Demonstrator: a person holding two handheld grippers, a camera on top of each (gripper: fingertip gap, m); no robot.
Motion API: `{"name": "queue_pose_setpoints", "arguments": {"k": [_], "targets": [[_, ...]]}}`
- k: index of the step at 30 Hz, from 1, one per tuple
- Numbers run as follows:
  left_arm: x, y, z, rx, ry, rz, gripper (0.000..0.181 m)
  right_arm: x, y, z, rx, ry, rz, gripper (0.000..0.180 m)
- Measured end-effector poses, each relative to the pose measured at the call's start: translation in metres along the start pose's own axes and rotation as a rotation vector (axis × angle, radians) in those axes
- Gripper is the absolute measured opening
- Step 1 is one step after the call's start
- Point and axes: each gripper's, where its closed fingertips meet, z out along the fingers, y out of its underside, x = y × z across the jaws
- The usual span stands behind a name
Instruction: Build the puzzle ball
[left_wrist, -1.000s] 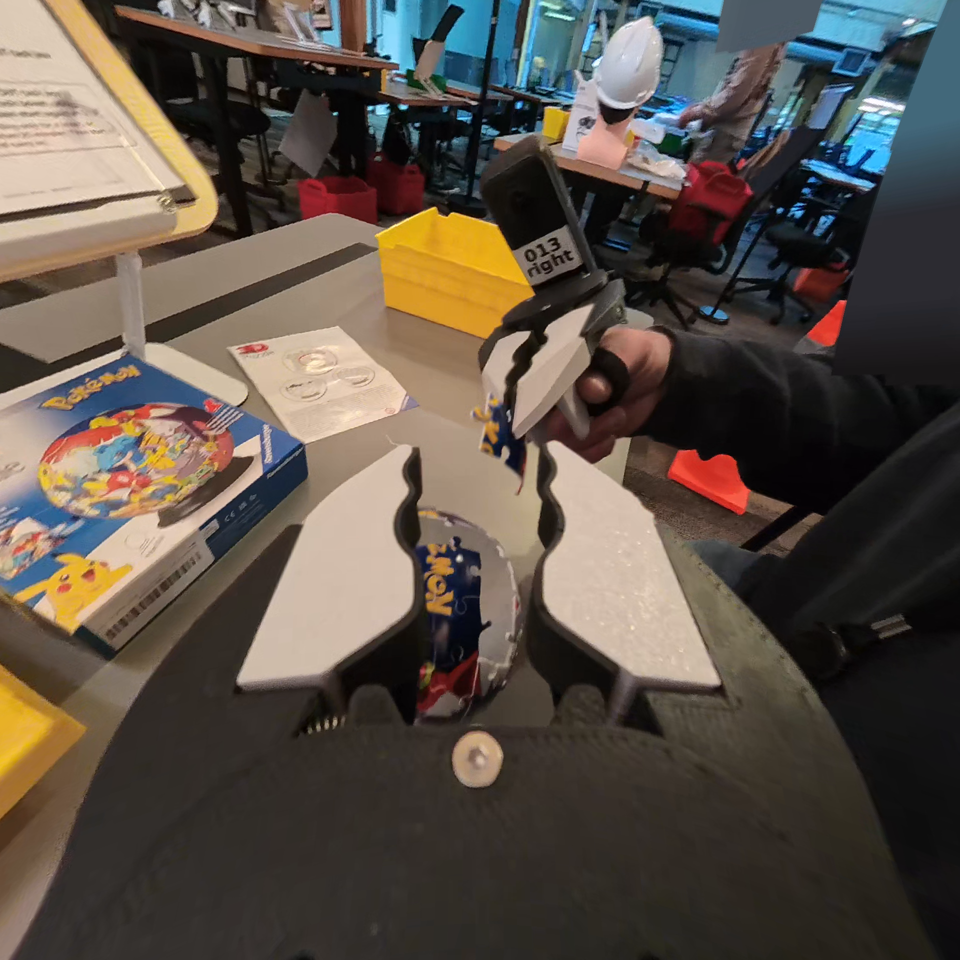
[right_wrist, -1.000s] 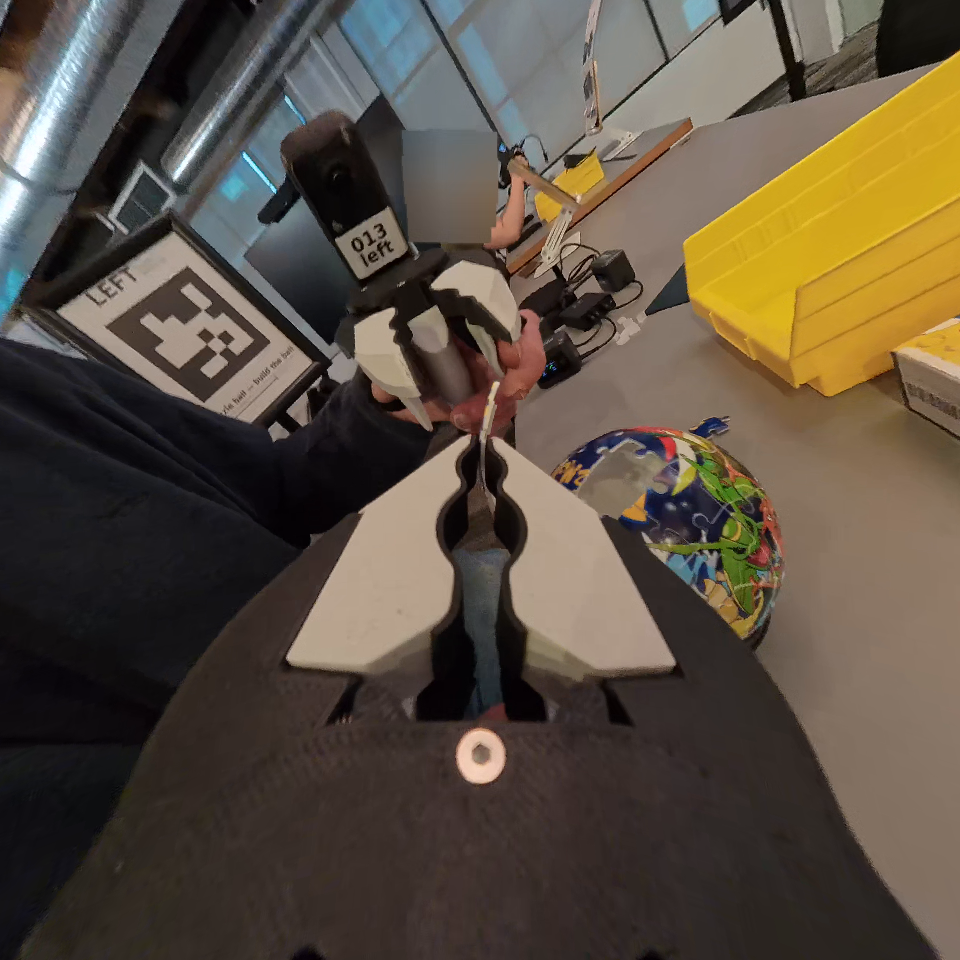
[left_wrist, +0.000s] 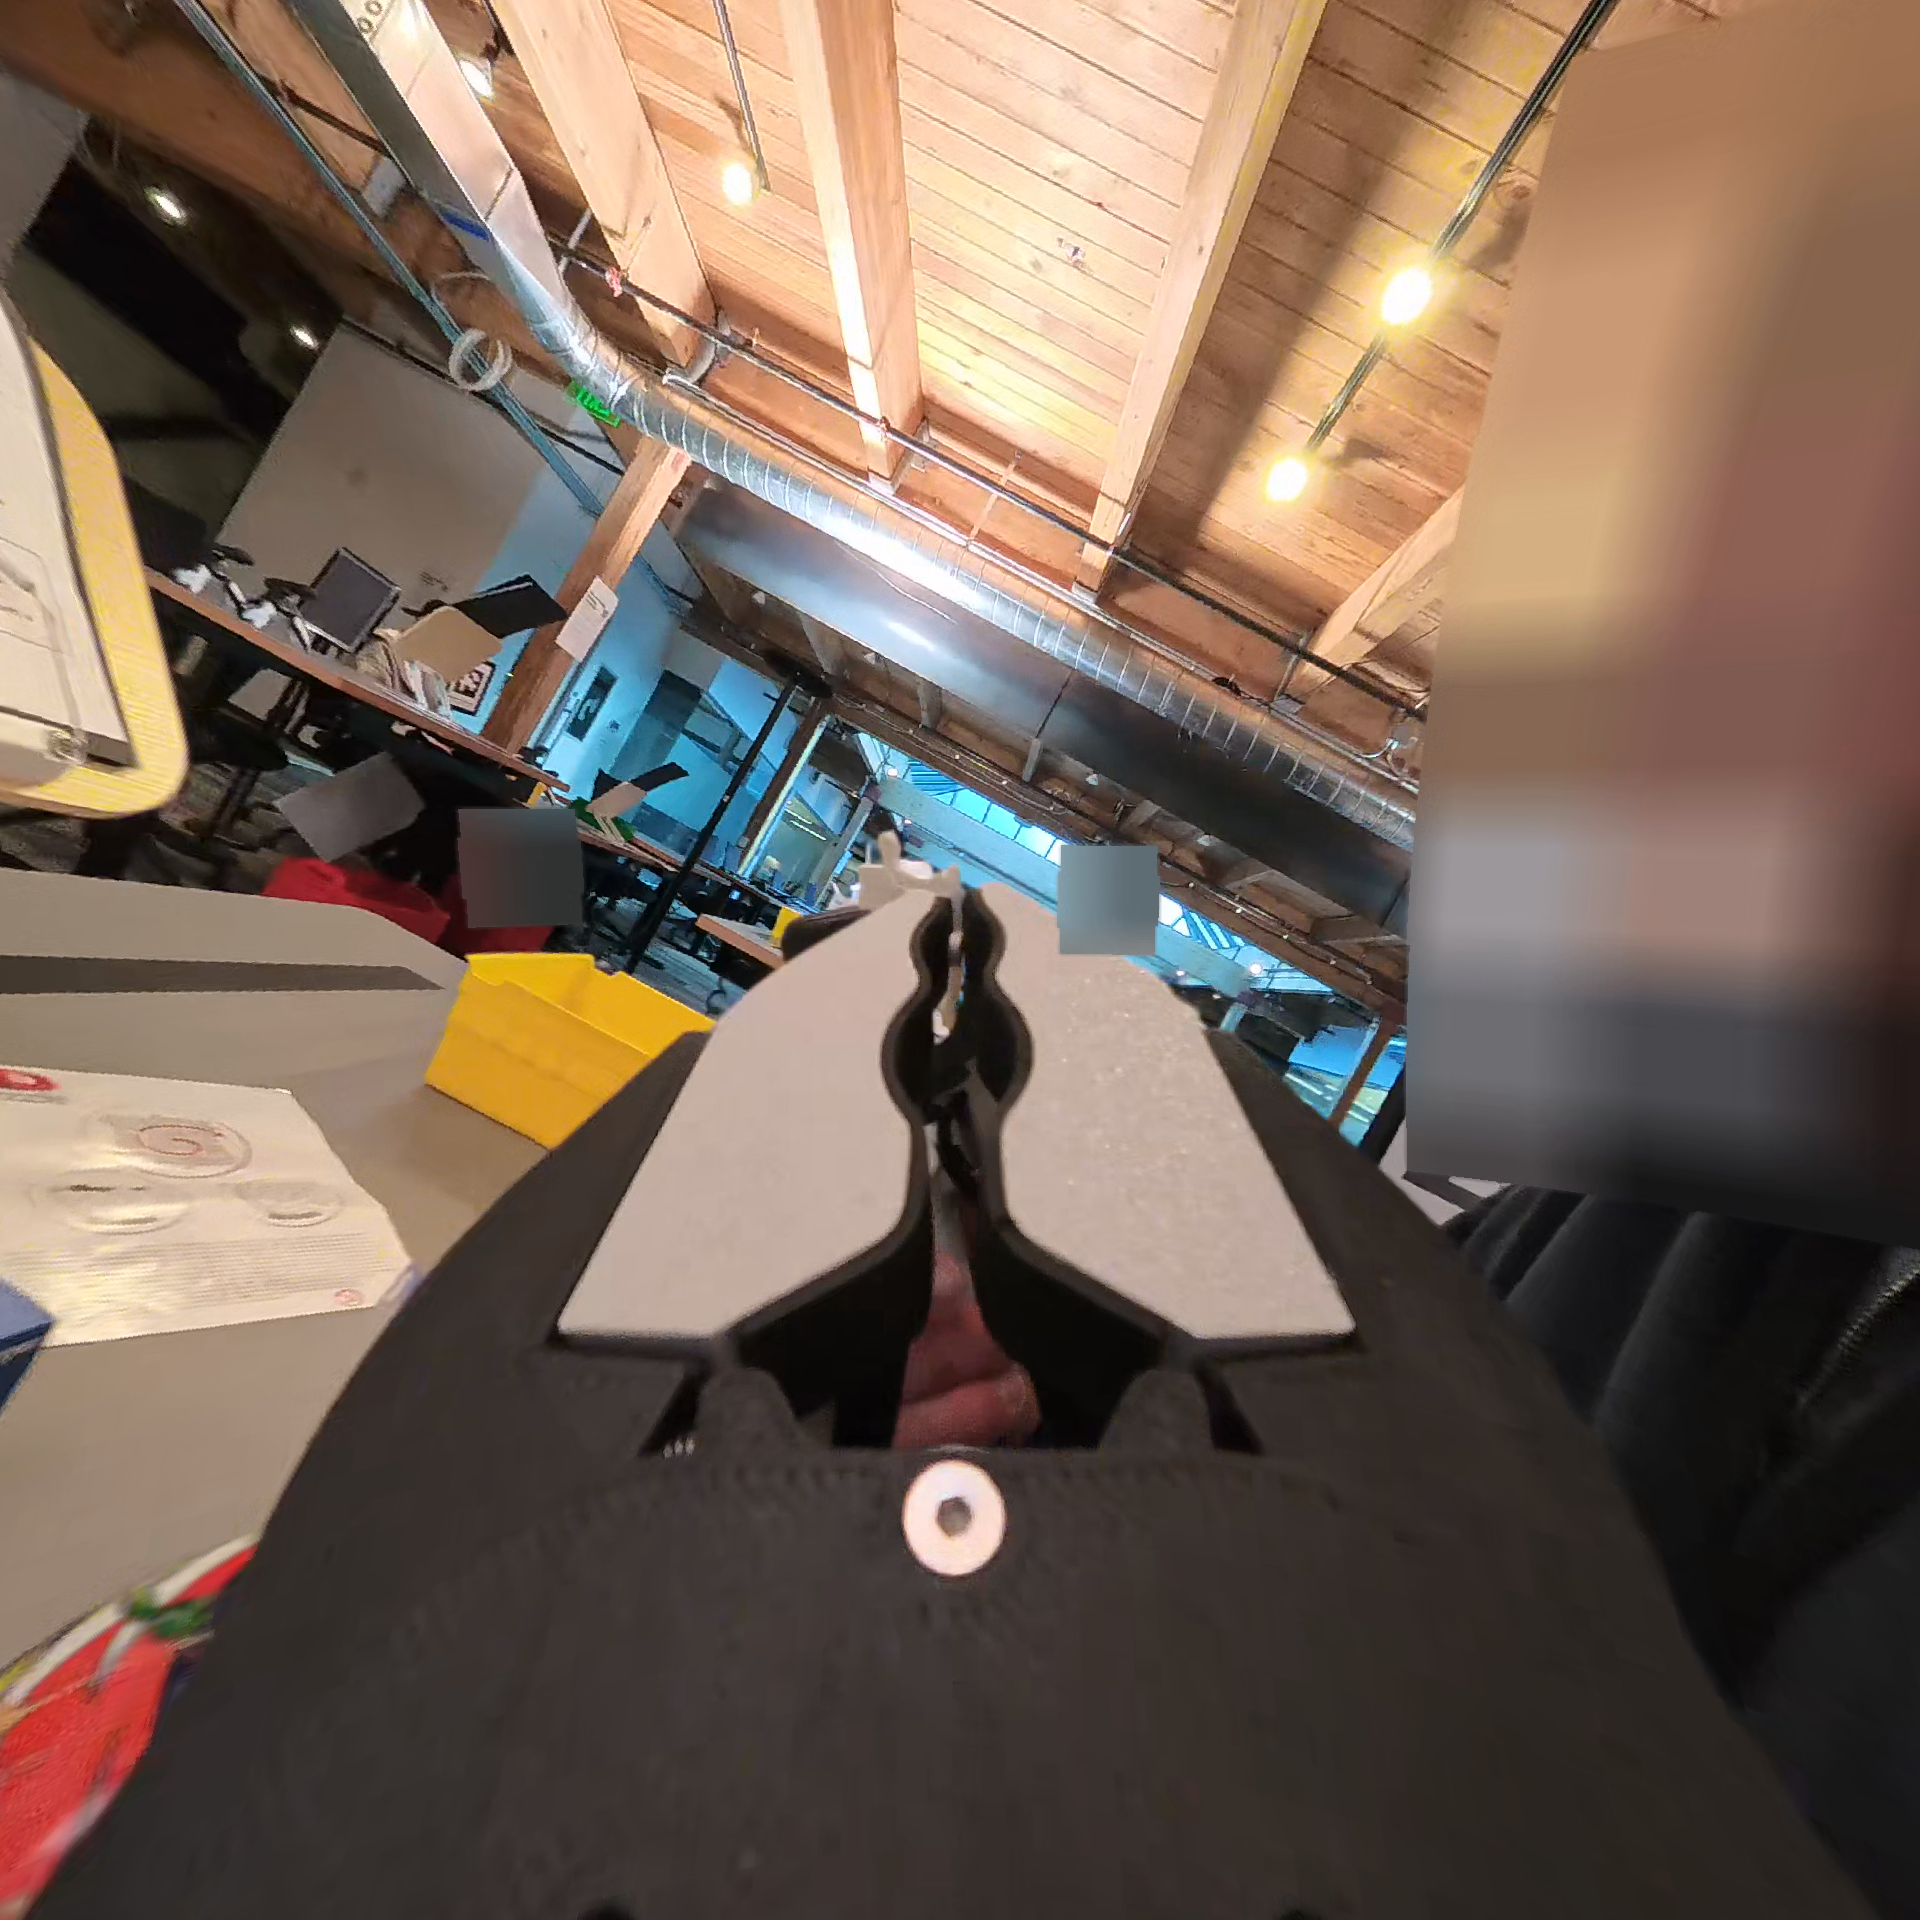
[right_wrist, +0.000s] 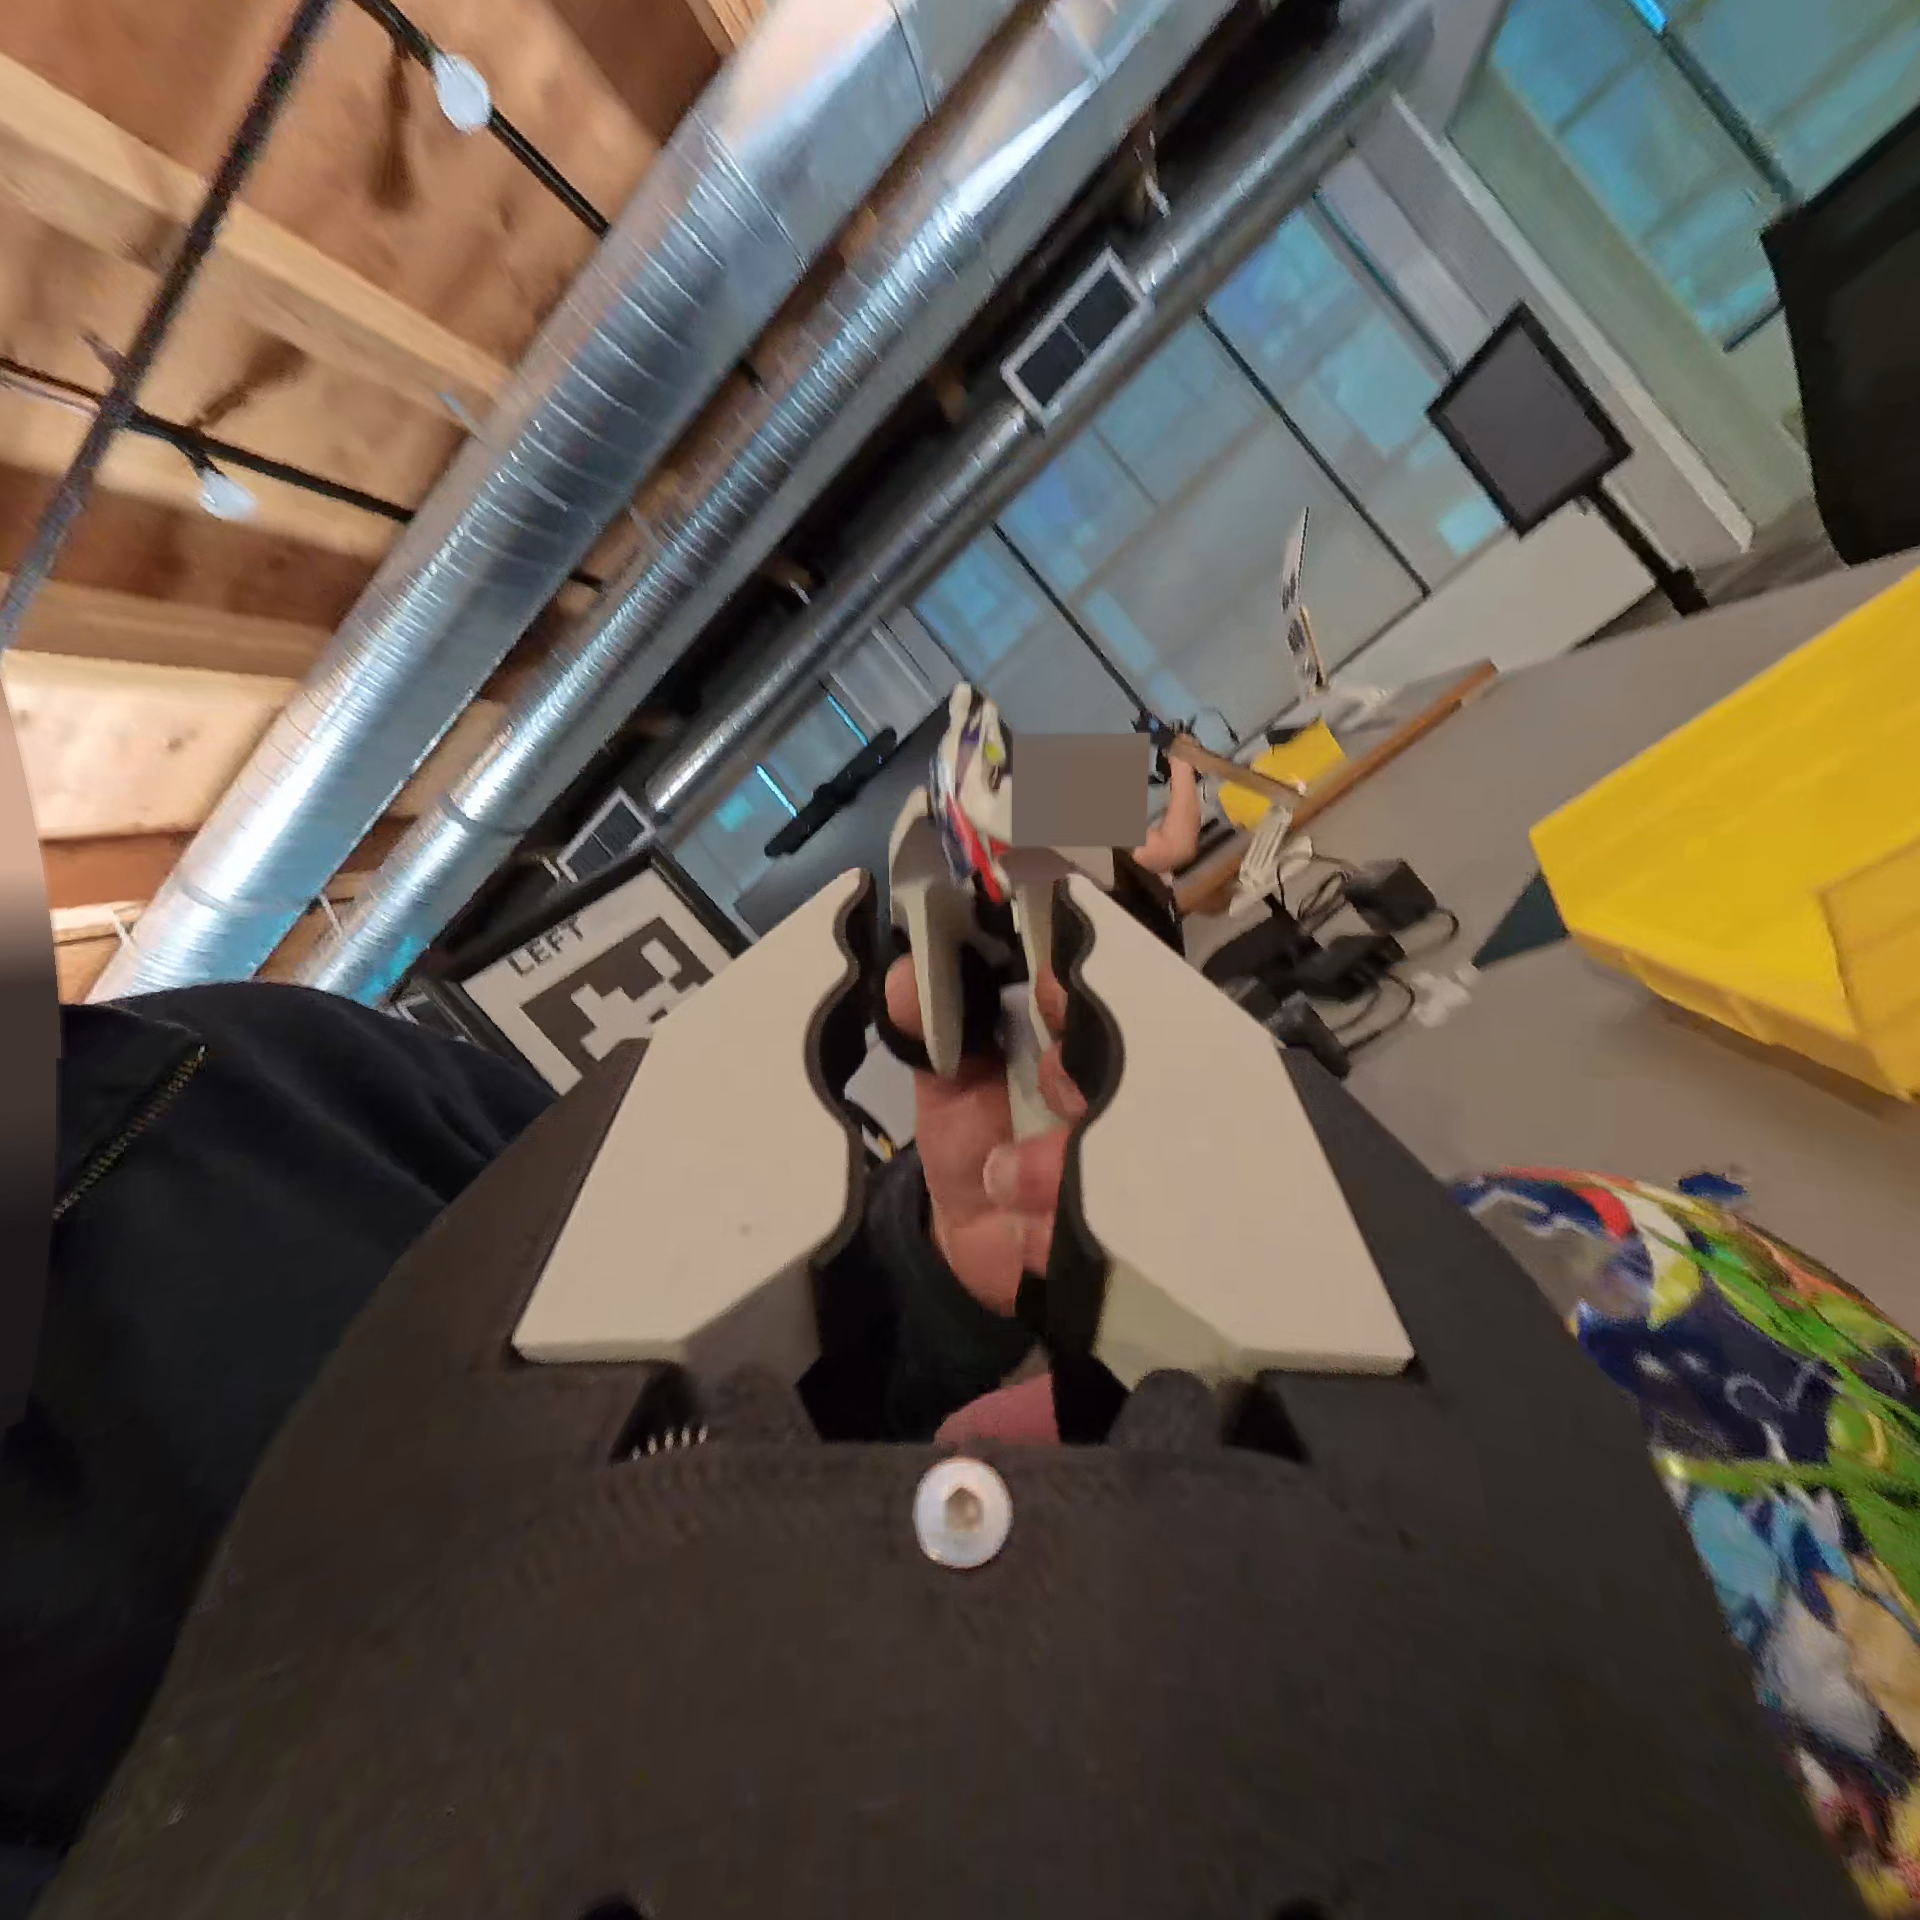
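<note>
Gripping a thin curved puzzle piece at its tips, left claw is clenched and raised. Right claw is released, empty. Colourful, mostly built puzzle ball sits on grey table, right of right claw; pieces still missing, I'd judge. Printed leaflet lies left of left claw; writing not repeated.

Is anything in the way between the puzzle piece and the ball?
Nothing visible lies between them. The left gripper holds the piece up in the air, the ball sits on the table below, and the open right gripper is just close by.
</note>
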Motion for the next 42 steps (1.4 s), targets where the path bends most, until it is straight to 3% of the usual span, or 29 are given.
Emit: {"name": "queue_pose_setpoints", "arguments": {"k": [2,5,12,16,24,29,37,40,42], "targets": [[0.003,0.003,0.004,0.021,0.011,-0.002,0.002,-0.002,-0.003,0.004,0.014,-0.013,-0.015,0.026],[0.004,0.002,0.010,0.047,0.015,-0.008,0.002,-0.008,-0.012,0.005,0.033,-0.038,-0.038,0.003],[0.003,-0.002,0.012,0.020,0.003,0.052,0.004,-0.016,-0.018,0.005,-0.069,-0.028,-0.129,0.000],[-0.004,-0.003,0.002,-0.102,-0.088,0.202,0.020,0.001,-0.008,-0.004,-0.270,0.072,-0.158,0.000],[-0.029,0.027,-0.039,-0.534,-0.309,0.571,0.038,0.041,0.039,-0.035,-0.817,0.179,-0.080,0.000],[-0.036,0.050,-0.036,-0.628,-0.305,0.528,0.032,0.042,0.059,-0.033,-1.037,0.158,-0.118,0.000],[-0.034,0.061,-0.031,-0.638,-0.229,0.355,0.001,0.034,0.055,-0.027,-1.063,0.120,-0.153,0.000],[-0.032,0.061,-0.028,-0.606,-0.215,0.322,0.000,0.032,0.053,-0.028,-1.058,0.102,-0.150,0.000],[-0.027,0.062,-0.025,-0.584,-0.180,0.270,0.020,0.030,0.054,-0.027,-1.064,0.090,-0.156,0.000]]}}
